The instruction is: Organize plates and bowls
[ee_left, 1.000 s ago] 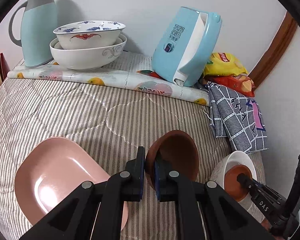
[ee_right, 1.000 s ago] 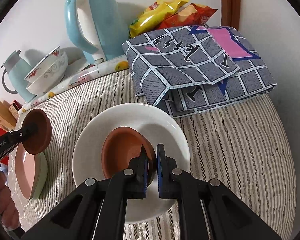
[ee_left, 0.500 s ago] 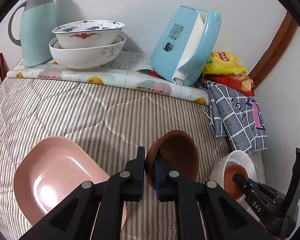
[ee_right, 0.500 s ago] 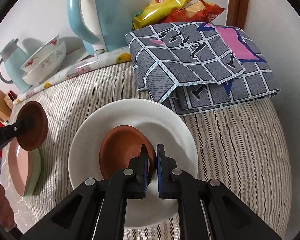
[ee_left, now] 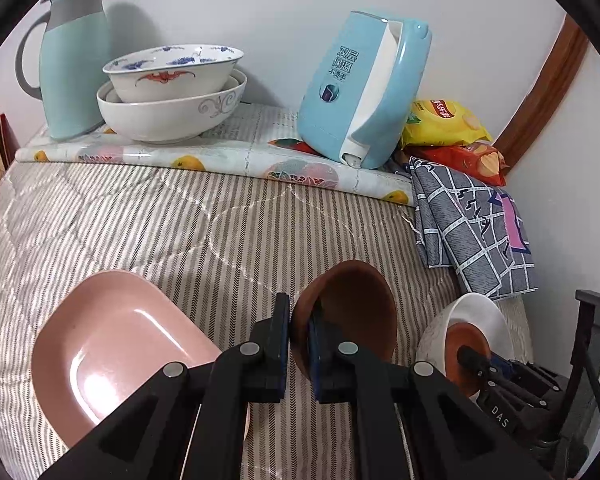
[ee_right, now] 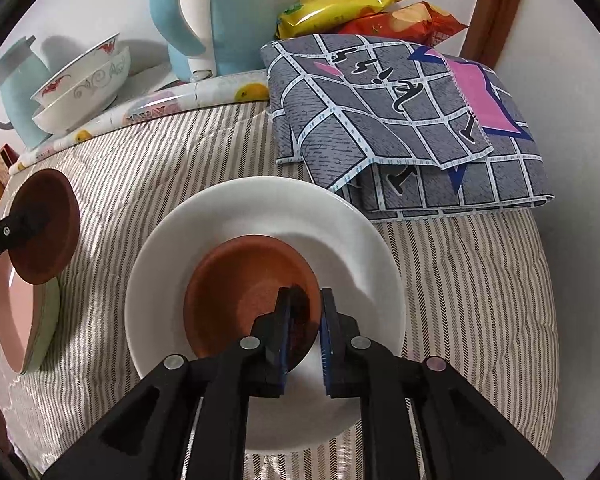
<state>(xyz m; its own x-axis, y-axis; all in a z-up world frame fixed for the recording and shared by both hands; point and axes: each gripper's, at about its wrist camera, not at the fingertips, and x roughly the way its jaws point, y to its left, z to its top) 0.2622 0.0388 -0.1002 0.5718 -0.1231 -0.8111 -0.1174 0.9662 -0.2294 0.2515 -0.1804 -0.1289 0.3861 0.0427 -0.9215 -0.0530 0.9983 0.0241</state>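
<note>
So my left gripper (ee_left: 299, 334) has the brown bowl (ee_left: 350, 312) pinched by its rim, tilted up off the striped quilt, just right of the pink plate (ee_left: 112, 344). My right gripper (ee_right: 303, 334) has its jaws slightly apart around the rim of the brown saucer (ee_right: 240, 288) sitting in the white plate (ee_right: 260, 216).

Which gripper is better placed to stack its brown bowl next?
Left. Left gripper holds a brown bowl aloft, free to carry; right gripper looks to be releasing its bowl in the white plate.
</note>
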